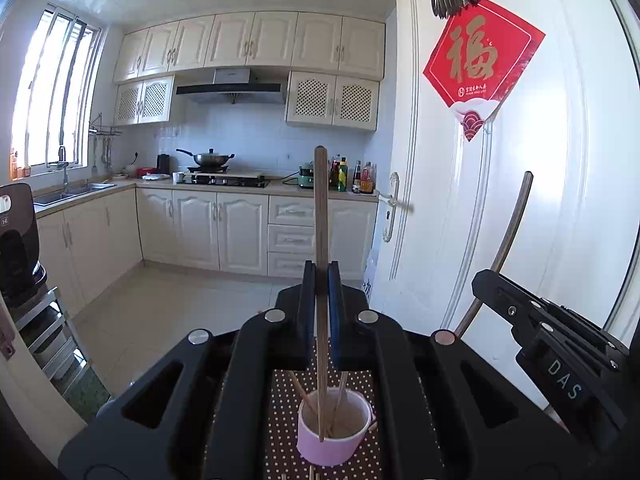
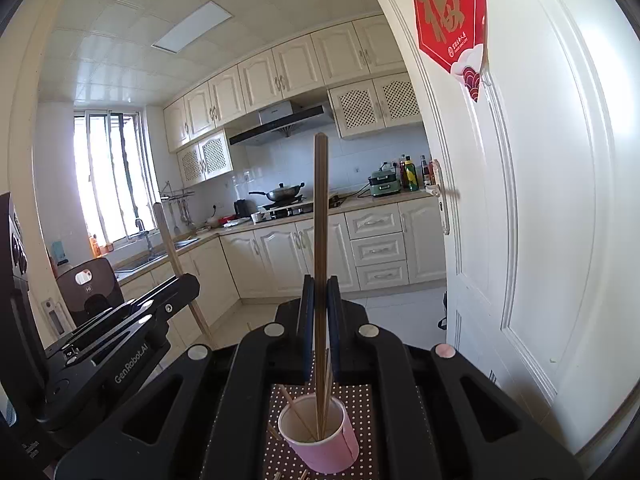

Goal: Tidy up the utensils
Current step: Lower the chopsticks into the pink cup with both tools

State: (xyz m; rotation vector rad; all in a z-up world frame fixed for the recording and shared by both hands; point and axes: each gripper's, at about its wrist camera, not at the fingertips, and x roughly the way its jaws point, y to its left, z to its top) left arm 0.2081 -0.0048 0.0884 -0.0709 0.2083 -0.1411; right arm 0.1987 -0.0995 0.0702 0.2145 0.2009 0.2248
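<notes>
left wrist view: the left gripper (image 1: 321, 276) is clamped on an upright chopstick (image 1: 320, 208), its lower end reaching into the pink cup (image 1: 332, 436) at six o'clock on the dotted mat (image 1: 284, 392). the right gripper (image 2: 320, 280) is likewise closed on a second chopstick (image 2: 320, 220) above the same cup. the sorting step looks under way; next, each stick probably needs lowering into the cup before release.
</notes>
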